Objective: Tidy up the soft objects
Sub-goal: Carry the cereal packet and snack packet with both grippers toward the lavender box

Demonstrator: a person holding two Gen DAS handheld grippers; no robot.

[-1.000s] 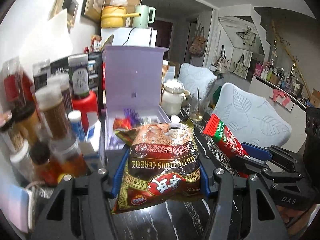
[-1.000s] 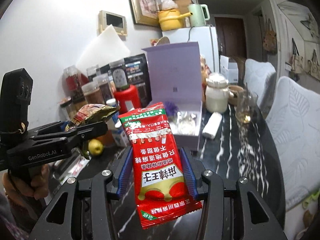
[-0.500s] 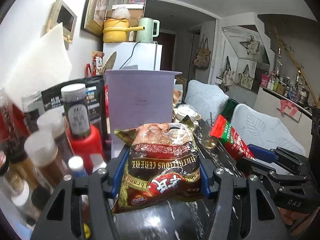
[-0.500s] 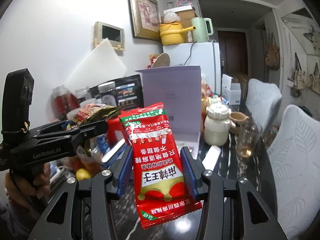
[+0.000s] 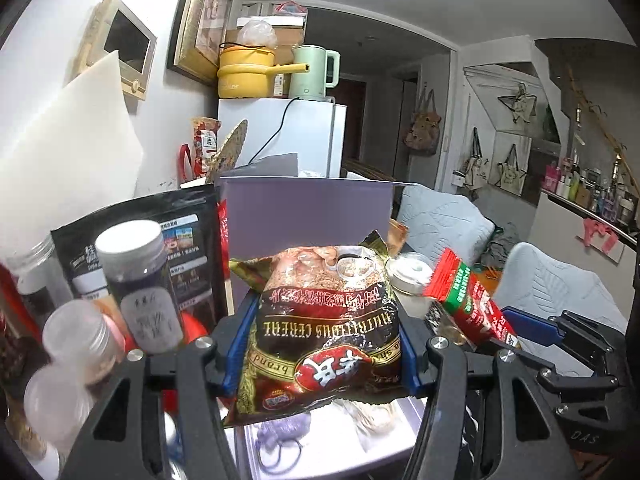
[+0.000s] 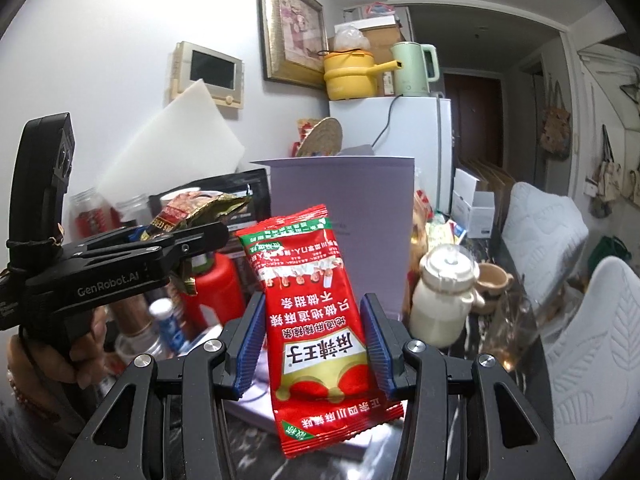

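Note:
My left gripper [image 5: 326, 340] is shut on a brown cereal bag [image 5: 324, 320] and holds it above the open lilac box [image 5: 304, 216], whose tray [image 5: 328, 436] shows just below the bag. My right gripper [image 6: 314, 340] is shut on a red snack packet [image 6: 316, 320] and holds it in front of the box's upright lid [image 6: 352, 208]. The red packet [image 5: 468, 300] also shows at right in the left wrist view. The left gripper with its bag [image 6: 200, 212] shows at left in the right wrist view.
Jars and bottles [image 5: 136, 284] and a black pouch [image 5: 160, 240] crowd the left side by the wall. A cream jar [image 6: 444, 292], a glass [image 6: 516, 332] and a small cup stand right of the box. Padded chairs [image 6: 592, 320] line the right. A fridge [image 6: 408, 132] stands behind.
Both grippers have moved forward toward the lilac box with their bags still held; the left one now hangs over the box's tray, and the view has tilted upward.

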